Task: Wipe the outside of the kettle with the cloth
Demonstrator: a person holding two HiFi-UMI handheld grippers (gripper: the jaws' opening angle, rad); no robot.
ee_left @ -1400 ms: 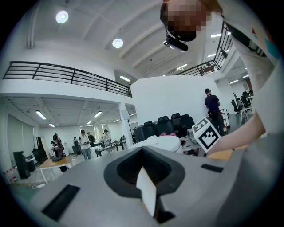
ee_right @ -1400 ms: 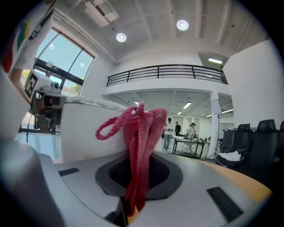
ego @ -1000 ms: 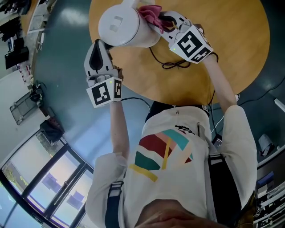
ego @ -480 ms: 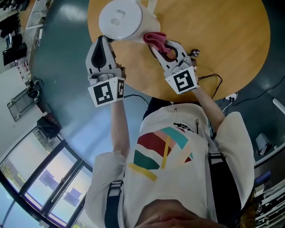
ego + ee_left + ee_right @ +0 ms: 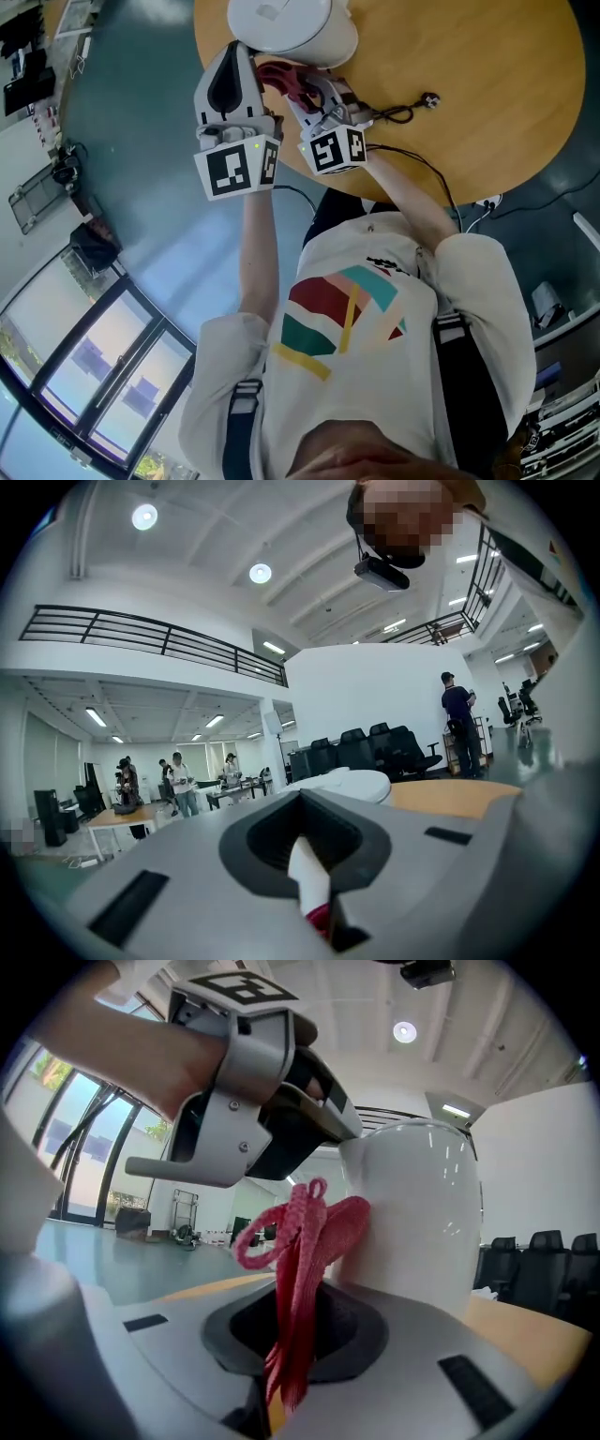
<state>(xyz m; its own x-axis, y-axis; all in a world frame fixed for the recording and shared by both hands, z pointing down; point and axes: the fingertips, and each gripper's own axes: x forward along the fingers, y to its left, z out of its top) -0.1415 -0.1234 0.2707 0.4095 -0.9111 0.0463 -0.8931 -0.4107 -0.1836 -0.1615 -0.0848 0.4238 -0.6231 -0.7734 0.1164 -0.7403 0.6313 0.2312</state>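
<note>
The white kettle [image 5: 281, 21] stands on the round wooden table [image 5: 487, 84] near its edge. My left gripper [image 5: 238, 54] reaches to the kettle's left side, and in the left gripper view it [image 5: 311, 878] is shut on a narrow white part at the kettle's top edge, with the lid [image 5: 345, 783] just beyond. My right gripper [image 5: 300, 86] sits close beside the left one, shut on the pink cloth [image 5: 281, 75]. In the right gripper view the cloth [image 5: 302, 1241] stands up from the jaws against the kettle's wall [image 5: 417, 1213].
A black cable [image 5: 403, 114] with a plug lies on the table to the right of the grippers. The table's edge runs just below both grippers, with grey floor [image 5: 122, 187] beyond. People, desks and office chairs [image 5: 384, 747] stand far off.
My right gripper has carried the cloth from the kettle's right side round to its near side, ending next to the left gripper. The left gripper has stayed at the kettle.
</note>
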